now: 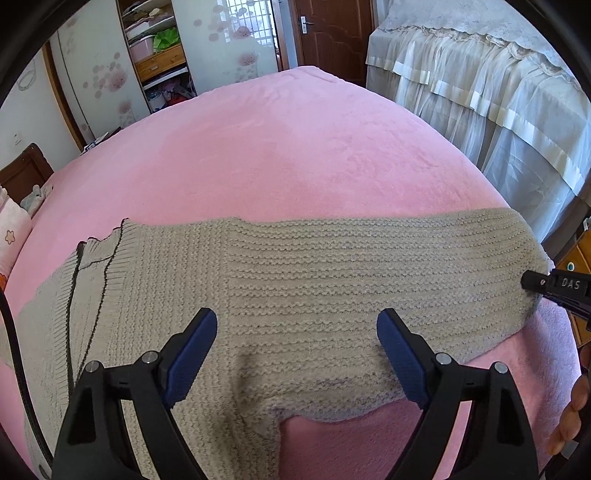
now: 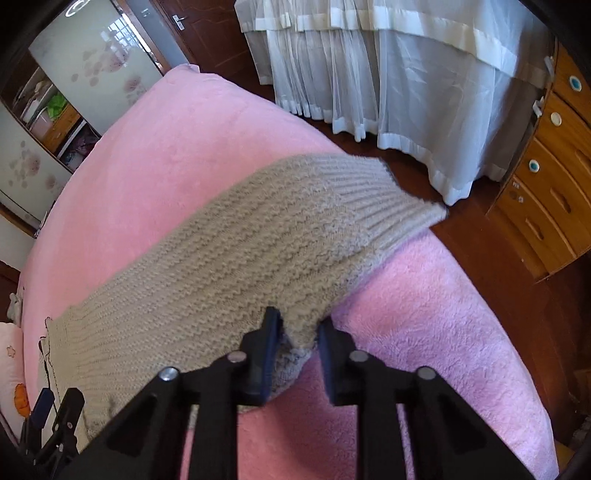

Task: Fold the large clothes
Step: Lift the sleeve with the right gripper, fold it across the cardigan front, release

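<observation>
Two handheld grippers work over a beige knitted sweater point(image 1: 295, 295) laid flat across the near end of a bed covered in a pink plush blanket point(image 1: 280, 155). Seen from the left wrist camera, the left gripper point(image 1: 297, 350) hovers above the middle of the sweater's near half, its blue-padded fingers point(image 1: 194, 354) spread wide with nothing pinched between them, only knit fabric lying beneath the gap. At the sweater's right end, the black tip of the right gripper point(image 1: 535, 284) meets the fabric's edge, and part of a person's hand point(image 1: 572, 413) shows at the picture's right rim.

From the right wrist camera, the right gripper point(image 2: 299, 332) pinches a bunched corner of the sweater point(image 2: 236, 258) on its near edge, the pads drawn in close with a fold of knit squeezed between them. Beyond that grip the sweater's ribbed hem point(image 2: 399, 206) reaches the bed's edge and overhangs it slightly, above a dark wooden floor point(image 2: 480, 251). The sweater's dark-trimmed ribbed end point(image 1: 96, 273) lies at the opposite side, toward a patterned pillow point(image 1: 11, 236).

Past the sweater's hem stand white sheer curtains point(image 2: 406, 92) and a wooden chest of drawers point(image 2: 546, 184). Beyond the bed's far end, a brown door point(image 1: 332, 33) and a wardrobe with flower-printed panels point(image 1: 96, 74) line the wall.
</observation>
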{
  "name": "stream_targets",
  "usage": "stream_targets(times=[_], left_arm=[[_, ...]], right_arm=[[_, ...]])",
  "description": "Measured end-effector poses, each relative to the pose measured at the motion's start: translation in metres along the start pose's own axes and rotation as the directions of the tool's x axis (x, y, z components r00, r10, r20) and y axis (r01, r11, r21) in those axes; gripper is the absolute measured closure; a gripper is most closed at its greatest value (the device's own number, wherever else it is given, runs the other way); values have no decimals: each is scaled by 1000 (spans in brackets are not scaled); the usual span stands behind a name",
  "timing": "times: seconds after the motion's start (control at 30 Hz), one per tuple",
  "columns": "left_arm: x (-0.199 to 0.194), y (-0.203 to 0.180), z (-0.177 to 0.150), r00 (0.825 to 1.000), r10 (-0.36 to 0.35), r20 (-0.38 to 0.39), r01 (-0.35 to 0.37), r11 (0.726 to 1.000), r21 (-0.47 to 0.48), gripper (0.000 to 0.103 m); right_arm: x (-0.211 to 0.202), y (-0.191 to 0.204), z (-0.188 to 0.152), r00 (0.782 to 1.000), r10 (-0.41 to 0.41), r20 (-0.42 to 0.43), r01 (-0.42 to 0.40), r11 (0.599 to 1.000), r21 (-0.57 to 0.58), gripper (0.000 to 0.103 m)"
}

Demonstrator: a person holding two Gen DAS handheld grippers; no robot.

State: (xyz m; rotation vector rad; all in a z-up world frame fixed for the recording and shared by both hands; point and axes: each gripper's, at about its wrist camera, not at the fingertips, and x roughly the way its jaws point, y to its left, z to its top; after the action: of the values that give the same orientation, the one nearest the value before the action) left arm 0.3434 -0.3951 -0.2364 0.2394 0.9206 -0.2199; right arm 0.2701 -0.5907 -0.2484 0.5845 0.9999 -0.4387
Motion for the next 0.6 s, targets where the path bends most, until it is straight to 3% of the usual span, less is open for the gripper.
stream_targets(times=[0.17,0.3,0.43,0.6], left_arm=[[-21,27,3,1000,-16,11,17,999,-47,15],[-46,66,1,999,-24,24,27,995,-95,15],[-71,118,-5,999,-10,36,16,989,-145,15],[-100,202,-17,996,20,88,-1,977,-212,15]], right_arm=[[-46,32,-3,992,39,120,-28,995,-93,90],[-95,80,-13,973,139,183,-99,973,-210,90],[-138,146,-29,945,266,188,-193,922,-334,90],[-165,236,-69,920,367,135,-266,840,-473,90]])
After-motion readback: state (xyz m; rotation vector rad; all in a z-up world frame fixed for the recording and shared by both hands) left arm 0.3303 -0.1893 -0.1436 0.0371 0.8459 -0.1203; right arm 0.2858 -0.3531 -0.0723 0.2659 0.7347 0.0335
